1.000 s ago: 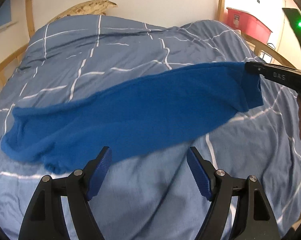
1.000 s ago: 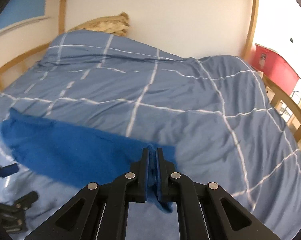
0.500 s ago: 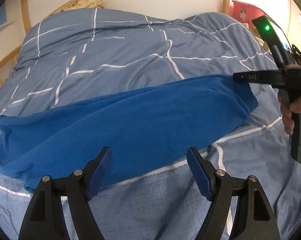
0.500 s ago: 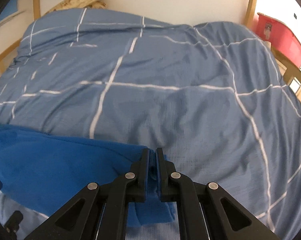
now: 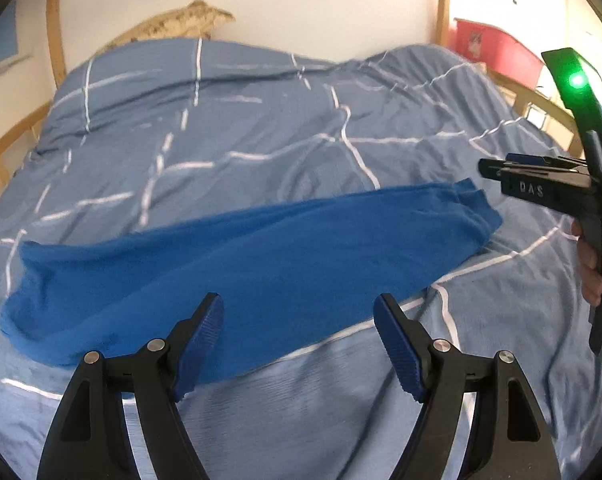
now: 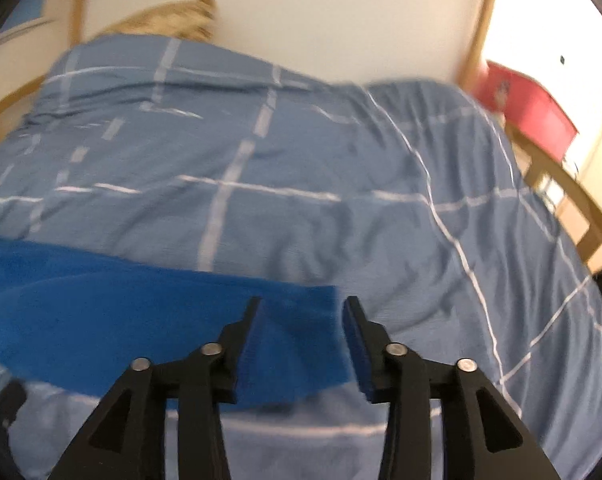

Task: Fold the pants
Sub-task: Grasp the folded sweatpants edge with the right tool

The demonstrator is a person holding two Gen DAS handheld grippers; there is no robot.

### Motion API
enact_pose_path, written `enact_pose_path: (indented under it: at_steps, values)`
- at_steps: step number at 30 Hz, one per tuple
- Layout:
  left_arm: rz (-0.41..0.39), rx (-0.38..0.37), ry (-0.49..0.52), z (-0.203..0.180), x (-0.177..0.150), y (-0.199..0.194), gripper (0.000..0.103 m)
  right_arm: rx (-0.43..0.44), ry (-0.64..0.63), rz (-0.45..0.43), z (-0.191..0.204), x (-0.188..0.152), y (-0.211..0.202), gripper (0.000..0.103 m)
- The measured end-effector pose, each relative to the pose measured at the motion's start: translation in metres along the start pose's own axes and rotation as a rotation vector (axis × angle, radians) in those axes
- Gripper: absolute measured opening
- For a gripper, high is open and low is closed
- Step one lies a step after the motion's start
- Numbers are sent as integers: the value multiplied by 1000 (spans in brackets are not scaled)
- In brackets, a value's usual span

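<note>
Bright blue pants lie stretched in a long band across the blue checked duvet, folded lengthwise. My left gripper stands open just above their near edge, nothing between its blue pads. My right gripper is opening; its jaws stand apart over the right end of the pants, and the pads do not press the cloth. In the left wrist view the right gripper hangs just past the pants' right end, held by a hand.
The bed's wooden frame curves around the duvet. A red box stands at the back right near a bright window. A straw-coloured object rests at the head of the bed against the white wall.
The right gripper went from shut on the pants' end to apart, letting the cloth go. The lifted right end has dropped and the pants now lie flat on the duvet.
</note>
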State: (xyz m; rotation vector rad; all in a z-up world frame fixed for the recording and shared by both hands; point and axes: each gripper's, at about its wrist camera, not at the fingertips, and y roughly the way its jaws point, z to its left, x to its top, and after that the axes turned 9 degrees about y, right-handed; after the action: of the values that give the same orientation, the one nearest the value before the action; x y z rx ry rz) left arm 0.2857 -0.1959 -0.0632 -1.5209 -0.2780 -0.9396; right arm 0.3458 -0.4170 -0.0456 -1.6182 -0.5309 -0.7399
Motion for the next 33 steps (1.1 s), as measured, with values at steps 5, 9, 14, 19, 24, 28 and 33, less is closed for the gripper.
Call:
enact_pose_path:
  at_steps: [5,9,14,19,24,28,33]
  values:
    - [-30,27,25,54,-20,-39,77,148,-32,-78,65,-10,-64,47]
    - [-42,54,0,113,-39,-67,77,276,-14,-85,125,-15,-86,50]
    - [-49,127,-6,193,-63,-91,77,399,-47,-86,206,-17,-96,50]
    - [-50,196,-15,266,-81,-99,77,487,-163,-52,294,-6,-93,50]
    - [-34,154,2,309,-88,-83,79,620,-265,19,372,10,-78,50]
    - [10,74,-21,342,-94,-54,79,662,-338,127,423,20,-54,50]
    - [45,32,-55,362,-100,-34,79,649,-439,291,472,26,-15,50]
